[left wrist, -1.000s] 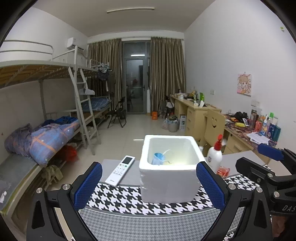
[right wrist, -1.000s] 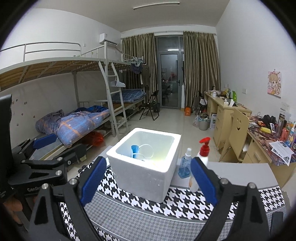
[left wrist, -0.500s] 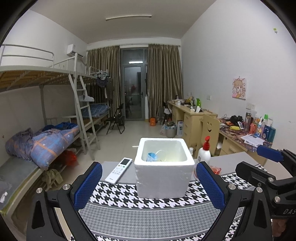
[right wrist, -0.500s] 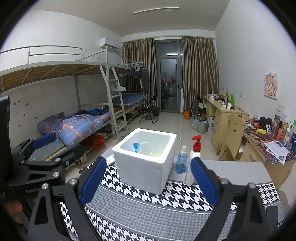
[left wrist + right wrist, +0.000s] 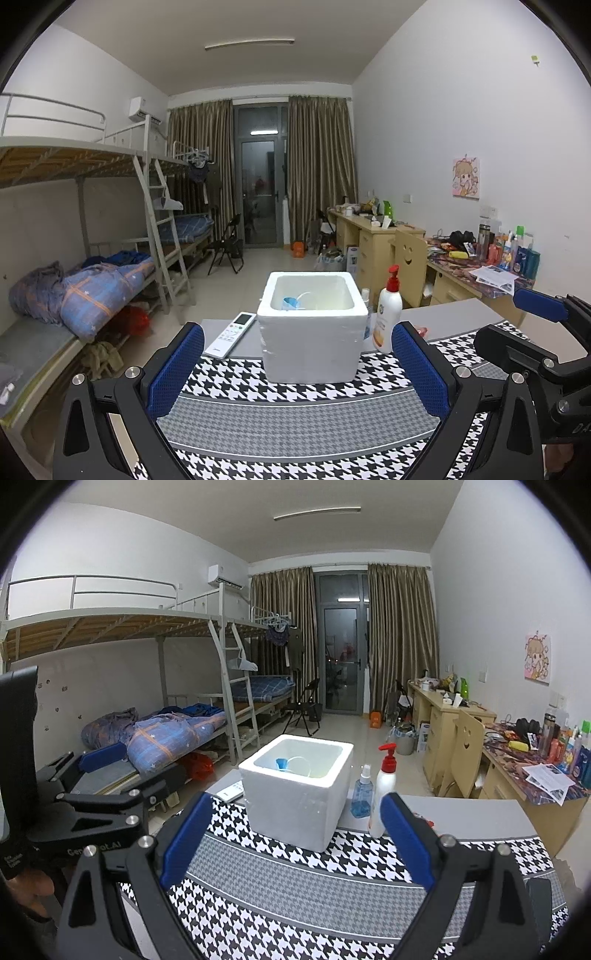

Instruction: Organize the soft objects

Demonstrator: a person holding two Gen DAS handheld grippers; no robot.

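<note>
A white foam box (image 5: 312, 332) stands on a houndstooth cloth (image 5: 295, 428) on the table; it also shows in the right wrist view (image 5: 295, 797). Inside lies a small blue and white object (image 5: 293, 302), seen from the right too (image 5: 286, 763). My left gripper (image 5: 295, 365) is open and empty, held back from the box. My right gripper (image 5: 295, 834) is open and empty, also short of the box. The right gripper's body shows at the right of the left wrist view (image 5: 535, 347), and the left gripper's body at the left of the right wrist view (image 5: 92, 794).
A white pump bottle (image 5: 388, 314) and a blue spray bottle (image 5: 362, 794) stand right of the box. A white remote (image 5: 231, 334) lies to its left. Bunk beds (image 5: 92, 280) line the left wall, desks (image 5: 376, 240) the right.
Both grippers have pulled back from the foam box, which now looks smaller and farther. The pump bottle has come more into view. Both stay open.
</note>
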